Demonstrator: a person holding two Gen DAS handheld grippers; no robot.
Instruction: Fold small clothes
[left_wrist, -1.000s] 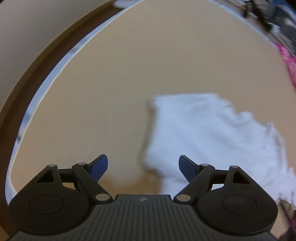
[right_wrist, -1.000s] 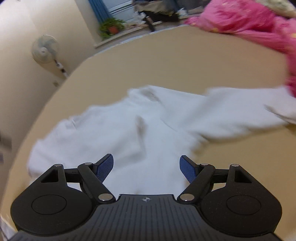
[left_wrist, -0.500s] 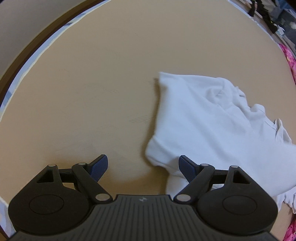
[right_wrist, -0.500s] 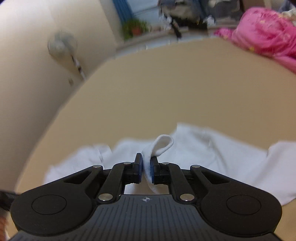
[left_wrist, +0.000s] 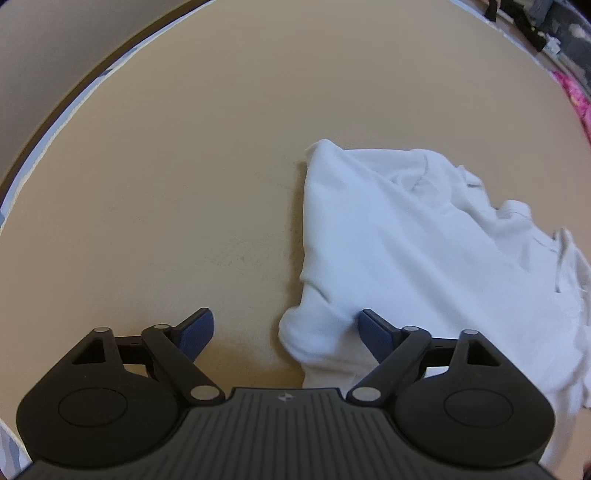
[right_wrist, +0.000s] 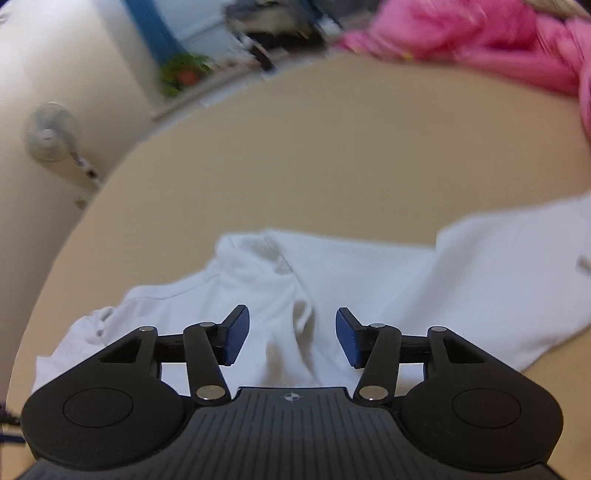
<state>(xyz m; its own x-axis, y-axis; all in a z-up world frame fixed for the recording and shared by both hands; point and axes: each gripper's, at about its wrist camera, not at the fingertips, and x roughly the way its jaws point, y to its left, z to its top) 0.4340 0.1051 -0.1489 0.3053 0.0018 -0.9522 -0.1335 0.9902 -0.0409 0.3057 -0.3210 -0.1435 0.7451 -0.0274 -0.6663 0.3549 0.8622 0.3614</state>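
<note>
A small white shirt (left_wrist: 406, 240) lies rumpled on the tan bed surface (left_wrist: 184, 166). My left gripper (left_wrist: 286, 332) hangs low over its near left corner, jaws opening wide; a rounded fold of the cloth bulges between the blue pads without being pressed. In the right wrist view the same white shirt (right_wrist: 332, 280) spreads under my right gripper (right_wrist: 291, 336), whose jaws are opening. A raised crease of fabric lies between the blue pads (right_wrist: 236, 334), untouched by them.
A pink blanket (right_wrist: 480, 40) is heaped at the far right of the bed. A standing fan (right_wrist: 50, 136), a wall, a potted plant (right_wrist: 183, 74) and floor clutter lie beyond the bed's far edge. The bed's rim (left_wrist: 55, 122) curves along the left.
My right gripper pinched a fold of the shirt, then let it go and its jaws parted. My left gripper sank closer to the shirt's corner, staying open.
</note>
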